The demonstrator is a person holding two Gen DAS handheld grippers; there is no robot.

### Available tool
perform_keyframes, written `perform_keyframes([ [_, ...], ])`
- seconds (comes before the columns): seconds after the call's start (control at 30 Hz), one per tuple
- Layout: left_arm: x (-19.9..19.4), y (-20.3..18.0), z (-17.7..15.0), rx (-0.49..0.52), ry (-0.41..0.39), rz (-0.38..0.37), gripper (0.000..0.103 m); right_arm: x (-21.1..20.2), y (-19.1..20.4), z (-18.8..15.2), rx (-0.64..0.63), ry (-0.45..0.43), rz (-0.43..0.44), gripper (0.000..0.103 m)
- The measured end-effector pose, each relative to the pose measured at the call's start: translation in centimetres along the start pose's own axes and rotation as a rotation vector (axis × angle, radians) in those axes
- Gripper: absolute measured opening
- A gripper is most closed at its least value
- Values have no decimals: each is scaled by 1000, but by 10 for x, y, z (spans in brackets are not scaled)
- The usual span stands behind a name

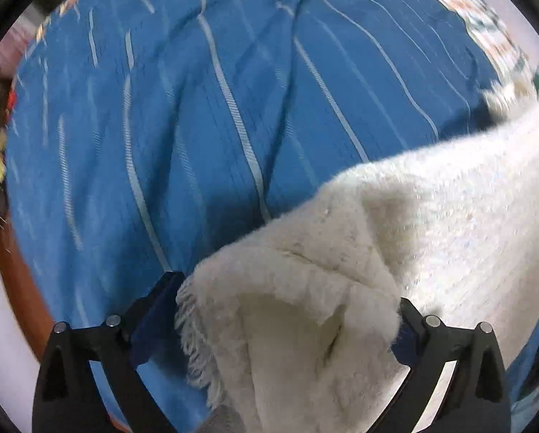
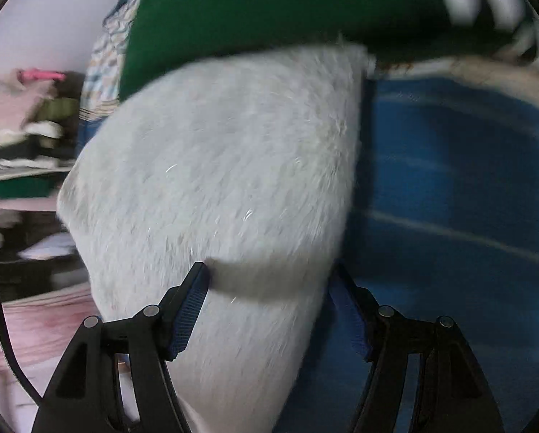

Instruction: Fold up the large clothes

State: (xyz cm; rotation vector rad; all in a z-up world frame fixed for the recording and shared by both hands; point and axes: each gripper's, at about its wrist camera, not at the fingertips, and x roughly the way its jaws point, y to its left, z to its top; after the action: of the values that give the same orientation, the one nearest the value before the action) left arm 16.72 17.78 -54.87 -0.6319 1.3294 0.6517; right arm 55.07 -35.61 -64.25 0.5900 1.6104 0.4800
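A fuzzy cream-white garment (image 1: 395, 238) with a fringed edge fills the lower right of the left wrist view, bunched and folded over itself; it spans the centre (image 2: 226, 180) of the right wrist view.

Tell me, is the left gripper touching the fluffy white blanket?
Touching. The left wrist view shows the fluffy white blanket bunched between the left gripper jaws, pressed against both.

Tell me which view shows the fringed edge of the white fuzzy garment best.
The left wrist view. There the white fuzzy garment shows its fringed edge sharply, beside the left tool, over the blue striped bedspread. The right wrist view shows only a blurred, plain fuzzy expanse between the fingers of the right tool; no fringe is discernible.
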Motion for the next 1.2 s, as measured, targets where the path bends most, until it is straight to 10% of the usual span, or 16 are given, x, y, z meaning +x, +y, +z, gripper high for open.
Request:
perform_keyframes([
  [0.17,1,0,1,38,4,17,103,21,-11,21,18,-29,213,70],
  [0.23,0,-2,2,54,13,40,103,25,-3,20,-24,-24,234,39],
  [0.3,-4,-6,5,76,17,67,103,20,-6,16,-4,-35,260,29],
  [0.57,-72,-14,-5,130,-96,150,103,-97,-93,-91,289,-224,314,17],
  [0.87,-70,-16,-35,147,-47,293,103,-192,-209,-292,526,-179,34,16],
  [1.1,-76,-127,-58,355,-133,191,103,-252,-149,-285,156,-301,-336,17],
  [1.2,-51,-170,-66,437,-158,194,103,-240,-103,-251,-15,-246,-278,31],
])
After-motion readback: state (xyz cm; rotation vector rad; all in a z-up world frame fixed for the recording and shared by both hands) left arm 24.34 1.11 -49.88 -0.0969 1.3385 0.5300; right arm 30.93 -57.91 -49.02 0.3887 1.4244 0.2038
